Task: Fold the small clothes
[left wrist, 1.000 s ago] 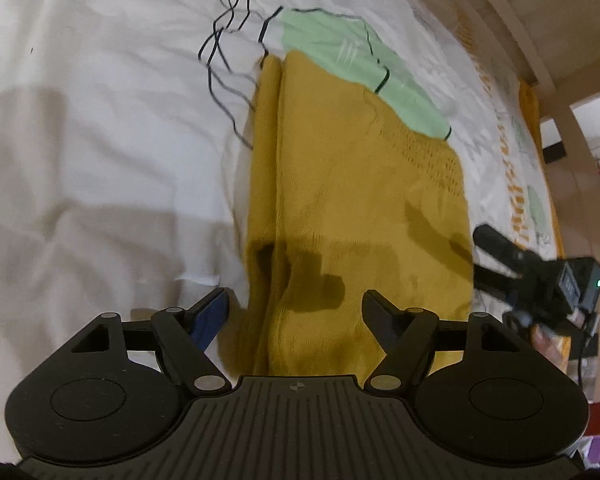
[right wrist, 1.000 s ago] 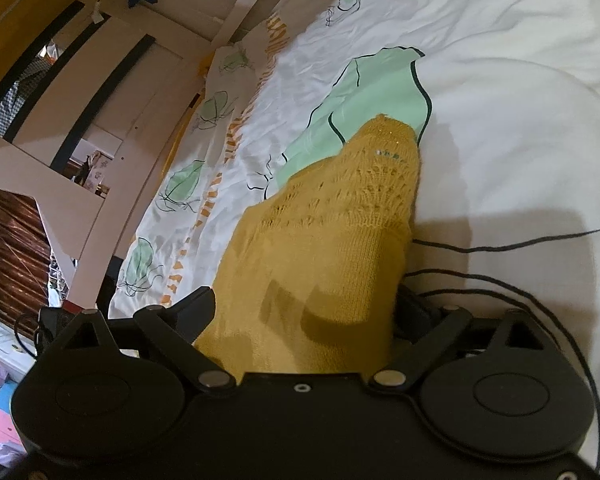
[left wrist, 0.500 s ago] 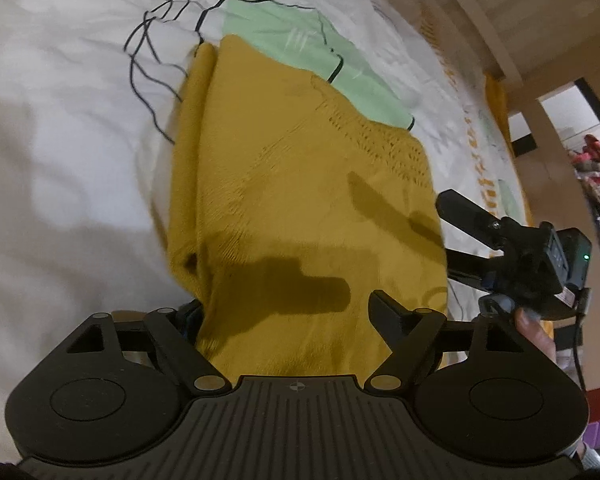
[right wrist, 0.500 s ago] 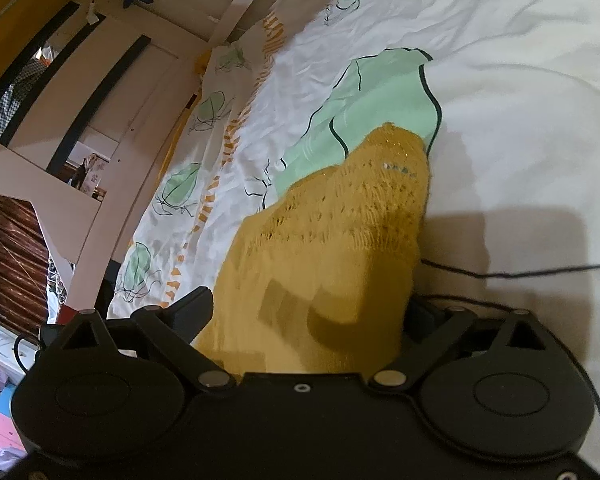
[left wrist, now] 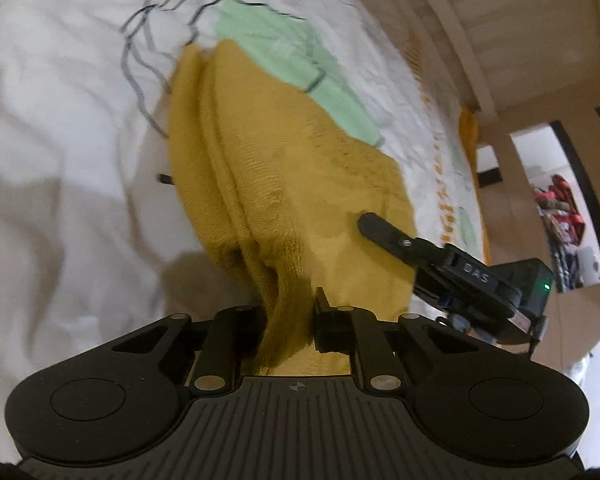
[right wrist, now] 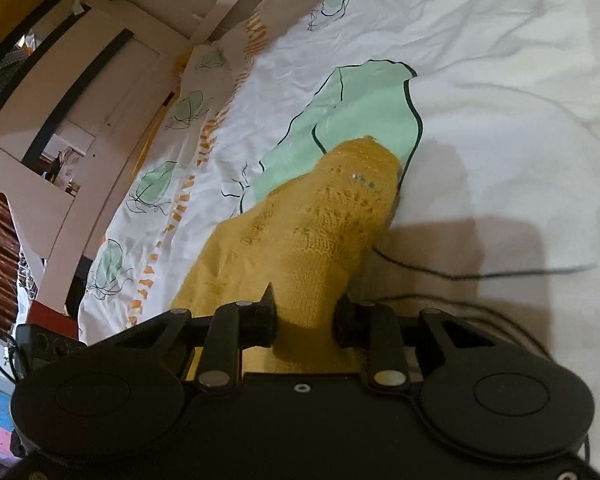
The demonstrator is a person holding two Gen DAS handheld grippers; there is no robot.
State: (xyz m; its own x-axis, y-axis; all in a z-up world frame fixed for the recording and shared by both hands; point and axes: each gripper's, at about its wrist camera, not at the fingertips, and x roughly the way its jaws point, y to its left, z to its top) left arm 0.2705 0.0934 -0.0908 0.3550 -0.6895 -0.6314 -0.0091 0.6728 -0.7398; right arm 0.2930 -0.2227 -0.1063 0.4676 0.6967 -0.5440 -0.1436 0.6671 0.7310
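The left gripper (left wrist: 290, 316) is closing on a bunched near edge of the knit (left wrist: 284, 184), cloth pinched between its jaws. The right gripper (right wrist: 306, 316) is closing on the same knit's other near corner. The knit is lying on the sheet (right wrist: 500, 80).

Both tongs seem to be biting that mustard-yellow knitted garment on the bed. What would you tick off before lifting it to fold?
1. Left tongs closing on the mustard-yellow knitted garment, its near edge bunched between them: ok.
2. Right tongs closing on the same garment, knit between them: ok.
3. Grips set at separate spots along the near edge: ok.
4. Far end lying flat on the white printed bedsheet: ok.
5. All layers caught in each grip: cannot tell.
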